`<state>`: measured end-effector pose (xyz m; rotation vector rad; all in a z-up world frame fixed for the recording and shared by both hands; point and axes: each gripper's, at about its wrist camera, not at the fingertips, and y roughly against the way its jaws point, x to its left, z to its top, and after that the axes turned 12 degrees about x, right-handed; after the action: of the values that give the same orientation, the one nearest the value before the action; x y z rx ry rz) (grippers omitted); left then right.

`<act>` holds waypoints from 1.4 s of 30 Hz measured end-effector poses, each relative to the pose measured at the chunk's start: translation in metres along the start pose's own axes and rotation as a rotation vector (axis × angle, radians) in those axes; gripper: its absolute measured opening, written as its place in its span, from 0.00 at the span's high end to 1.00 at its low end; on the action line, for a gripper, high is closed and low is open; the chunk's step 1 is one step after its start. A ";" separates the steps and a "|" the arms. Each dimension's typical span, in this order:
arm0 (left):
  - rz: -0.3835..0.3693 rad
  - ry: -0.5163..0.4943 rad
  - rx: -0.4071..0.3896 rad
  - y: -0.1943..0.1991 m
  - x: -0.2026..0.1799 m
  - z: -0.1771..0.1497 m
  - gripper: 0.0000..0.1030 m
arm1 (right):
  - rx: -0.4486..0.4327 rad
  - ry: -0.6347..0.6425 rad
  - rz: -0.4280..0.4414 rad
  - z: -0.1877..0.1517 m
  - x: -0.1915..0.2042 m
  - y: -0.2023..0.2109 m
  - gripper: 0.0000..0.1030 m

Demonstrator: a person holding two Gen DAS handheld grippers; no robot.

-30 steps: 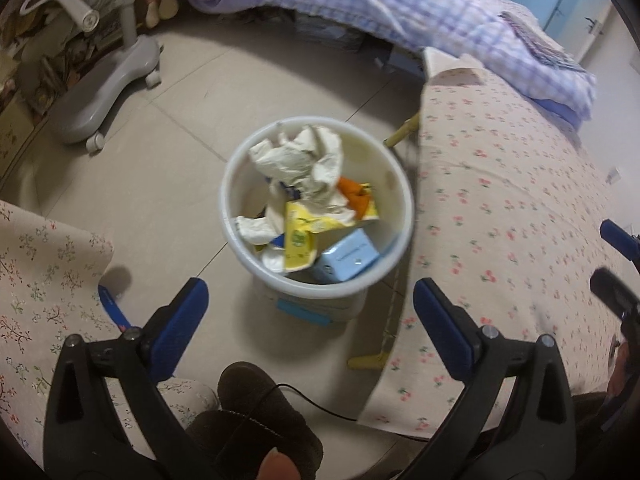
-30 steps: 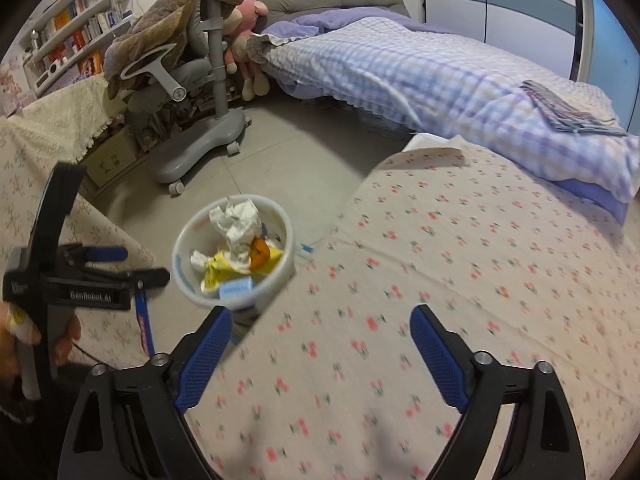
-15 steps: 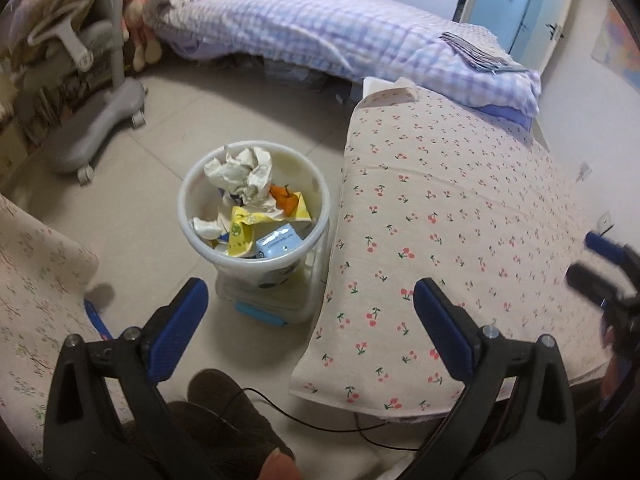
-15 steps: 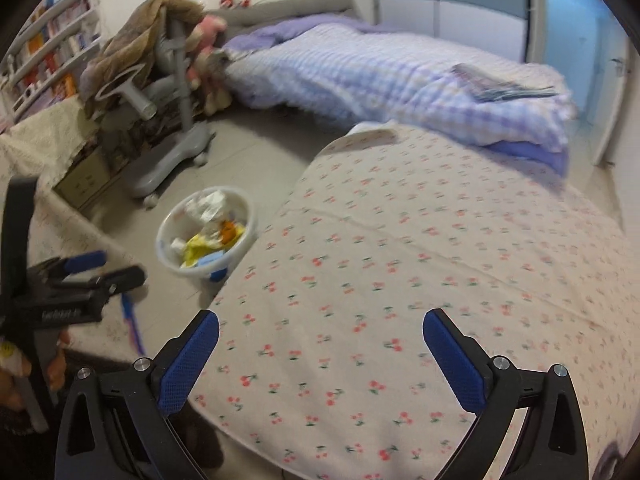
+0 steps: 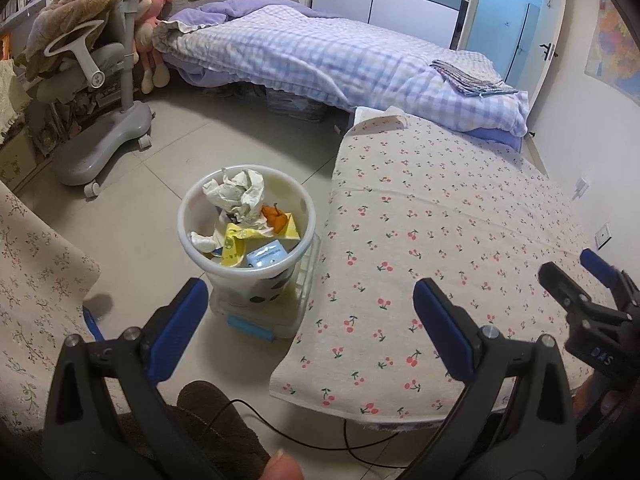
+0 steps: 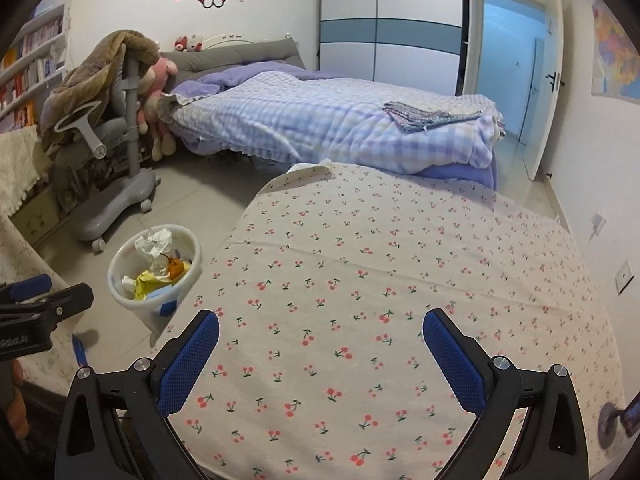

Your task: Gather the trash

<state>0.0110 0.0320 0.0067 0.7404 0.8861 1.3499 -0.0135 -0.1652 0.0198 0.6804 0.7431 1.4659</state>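
At the far left a grey chair (image 5: 100, 120) draped with a brown blanket stood by the shelves, well apart from the work and no part of it. Nearer, the white bin (image 5: 246, 226) sat on the floor, propped on a clear box (image 5: 280, 312), just beside the left edge of the desk (image 5: 440, 240), a handy spot, I judged, for dropping things off the cloth. The trash lay inside the bin: crumpled paper (image 5: 236, 194) at the back, an orange scrap (image 5: 276, 216) and a yellow wrapper (image 5: 240, 240) in the middle, a small blue carton (image 5: 266, 256) toward the front. The left gripper (image 5: 308, 320) hung above the gap between bin and desk, its jaws spread wide and holding nothing, which suggested it had no load to drop. To the right, the cherry-print cloth of the desk showed no loose item in either view, so the collecting looked close to done, though the near right corner was partly hidden. The right gripper (image 6: 320, 352) hovered over the desk, jaws likewise parted and bare, aimed along the cloth as if to scan it. Beyond lay the checked bed (image 6: 340, 120) with a folded cloth (image 6: 428, 116) on it, and at the far right an open door (image 6: 508, 72).
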 end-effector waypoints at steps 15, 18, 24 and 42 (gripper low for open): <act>0.003 -0.013 -0.028 0.005 -0.004 -0.004 0.01 | 0.018 -0.052 -0.004 -0.002 -0.010 -0.005 0.00; -0.001 -0.014 -0.031 0.005 -0.005 -0.004 0.01 | 0.019 -0.056 -0.004 -0.002 -0.010 -0.005 0.00; 0.005 -0.025 -0.032 0.005 -0.007 -0.005 0.01 | 0.016 -0.065 0.003 -0.003 -0.011 -0.003 0.00; 0.011 -0.038 -0.026 0.003 -0.009 -0.007 0.01 | 0.016 -0.076 0.001 -0.004 -0.010 -0.001 0.00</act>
<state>0.0033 0.0229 0.0073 0.7496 0.8341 1.3510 -0.0159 -0.1757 0.0171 0.7451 0.6966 1.4287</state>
